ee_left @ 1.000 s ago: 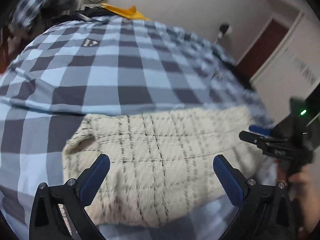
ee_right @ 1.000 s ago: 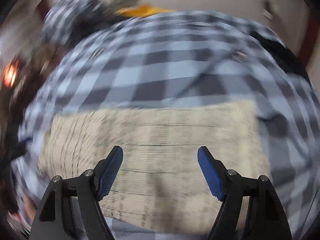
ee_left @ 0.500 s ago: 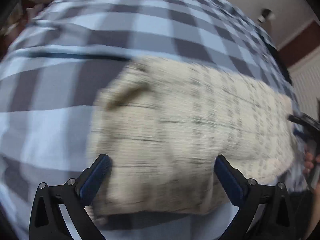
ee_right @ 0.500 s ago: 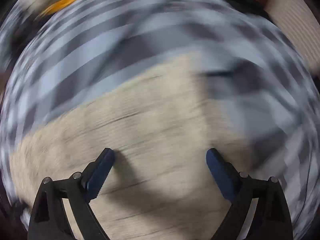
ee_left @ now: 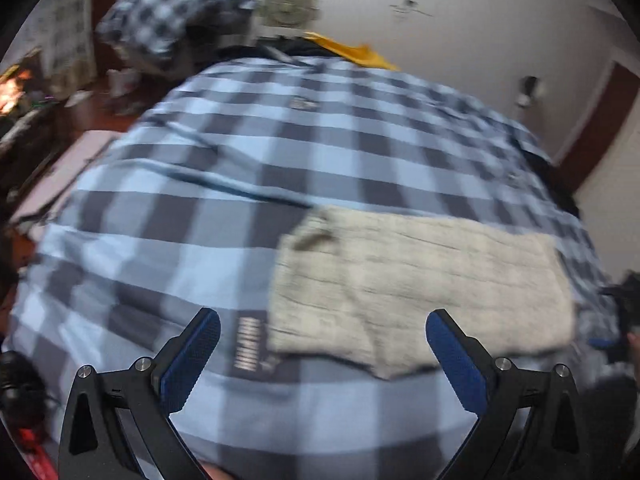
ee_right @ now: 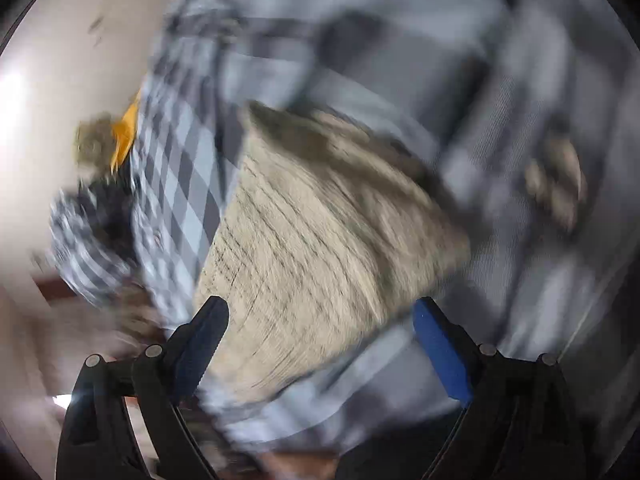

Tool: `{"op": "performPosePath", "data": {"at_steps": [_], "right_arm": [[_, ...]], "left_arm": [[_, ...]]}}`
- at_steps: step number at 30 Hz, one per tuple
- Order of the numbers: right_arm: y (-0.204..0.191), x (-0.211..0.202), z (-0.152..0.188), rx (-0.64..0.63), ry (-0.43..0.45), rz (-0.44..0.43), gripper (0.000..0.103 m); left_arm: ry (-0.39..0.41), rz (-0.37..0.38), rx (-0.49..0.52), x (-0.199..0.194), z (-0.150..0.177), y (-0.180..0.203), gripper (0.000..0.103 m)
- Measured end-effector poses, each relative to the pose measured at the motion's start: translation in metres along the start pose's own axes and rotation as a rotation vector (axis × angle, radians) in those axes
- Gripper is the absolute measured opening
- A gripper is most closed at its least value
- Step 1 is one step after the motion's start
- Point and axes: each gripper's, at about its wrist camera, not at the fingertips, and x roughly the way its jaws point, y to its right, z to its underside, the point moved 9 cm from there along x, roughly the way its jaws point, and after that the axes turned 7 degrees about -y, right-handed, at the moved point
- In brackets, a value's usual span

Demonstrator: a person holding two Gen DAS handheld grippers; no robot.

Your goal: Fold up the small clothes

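A folded cream cloth (ee_left: pixel 420 292) with thin dark grid lines lies flat on the blue and grey checked bedspread (ee_left: pixel 280 160). My left gripper (ee_left: pixel 322 334) hangs open above the bedspread. Only the cloth's near left corner lies between its blue pads, and nothing is held. The right wrist view is blurred and rolled sideways. In it the same cream cloth (ee_right: pixel 320 240) runs slantwise ahead of my right gripper (ee_right: pixel 320 314), which stands wide open over the cloth's near end and grips nothing. A dark tool and a fingertip (ee_left: pixel 634 340) show at the left wrist view's right edge.
A crumpled checked pile (ee_left: pixel 176 4) and a yellow cloth (ee_left: pixel 352 52) lie at the bed's far end by the wall. A black label (ee_left: pixel 248 348) is printed on the bedspread near my left fingers. Floor and dark furniture (ee_left: pixel 24 140) lie past the bed's left edge.
The left gripper drew back, rose and shifted left, so the cloth now sits to the right in its view. The right gripper rolled strongly, swung across the cloth, and its jaws widened.
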Motion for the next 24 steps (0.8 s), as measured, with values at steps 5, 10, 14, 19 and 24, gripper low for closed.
{"op": "performPosePath", "data": {"at_steps": [5, 10, 14, 19, 24], "right_arm": [[0.036, 0.019, -0.008, 0.183, -0.014, 0.014, 0.092], [0.037, 0.060, -0.019, 0.180, -0.094, 0.123, 0.091], [0.030, 0.074, -0.023, 0.140, -0.092, 0.161, 0.091], [0.026, 0.066, -0.038, 0.141, 0.007, 0.088, 0.072], [0.011, 0.050, -0.045, 0.073, 0.087, 0.014, 0.022]], "left_arm": [[-0.002, -0.024, 0.066, 0.006, 0.004, 0.023, 0.103], [-0.046, -0.013, 0.075, 0.016, 0.009, 0.026, 0.103], [-0.077, 0.002, 0.080, 0.024, 0.013, 0.030, 0.103], [-0.095, 0.001, 0.092, 0.030, 0.012, 0.035, 0.103], [-0.104, -0.108, 0.105, 0.034, 0.013, 0.024, 0.103]]}}
